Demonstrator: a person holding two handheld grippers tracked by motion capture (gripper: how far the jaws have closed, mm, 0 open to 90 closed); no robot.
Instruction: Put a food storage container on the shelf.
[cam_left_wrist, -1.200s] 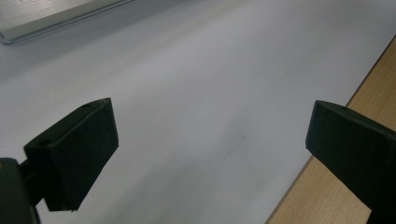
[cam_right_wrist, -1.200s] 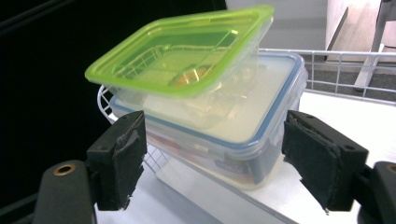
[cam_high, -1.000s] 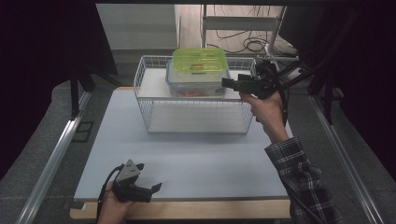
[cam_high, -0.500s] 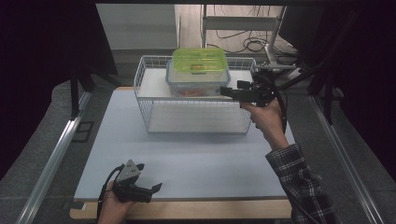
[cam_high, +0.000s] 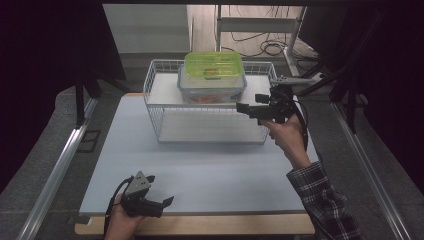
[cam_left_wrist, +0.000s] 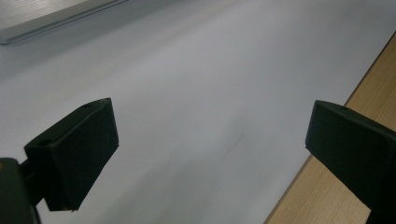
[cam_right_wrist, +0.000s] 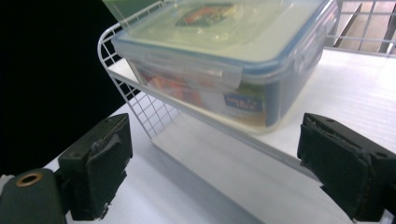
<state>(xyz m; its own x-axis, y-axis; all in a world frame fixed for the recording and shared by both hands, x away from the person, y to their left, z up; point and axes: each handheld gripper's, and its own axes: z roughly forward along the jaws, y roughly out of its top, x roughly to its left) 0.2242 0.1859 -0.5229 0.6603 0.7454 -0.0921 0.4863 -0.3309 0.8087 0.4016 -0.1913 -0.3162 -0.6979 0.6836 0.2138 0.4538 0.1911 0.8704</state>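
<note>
A white two-tier wire rack (cam_high: 155, 107) stands at the back of the white mat. On its upper shelf sits a clear box with a blue-rimmed lid (cam_high: 212, 89), food showing through its wall, and a green-lidded box (cam_high: 212, 64) is stacked on top. My right gripper (cam_high: 250, 103) hovers at the rack's right front, pointing left at the clear box (cam_right_wrist: 224, 60). Its jaws have just been opening, and the right gripper (cam_right_wrist: 219, 172) is open with nothing between the pads. The left gripper (cam_high: 159, 191) rests low at the mat's front edge, and the left gripper (cam_left_wrist: 210, 154) is open and empty.
The rack's lower shelf (cam_high: 210, 127) is bare. The white mat (cam_left_wrist: 187, 84) covers the table, with a wooden strip (cam_left_wrist: 308, 203) along its front edge. Metal rails (cam_high: 55, 170) flank the table. Cables (cam_high: 265, 47) lie on the floor behind.
My right gripper has dropped a little in front of the rack's upper shelf and its jaws stand wider. The left gripper has not moved.
</note>
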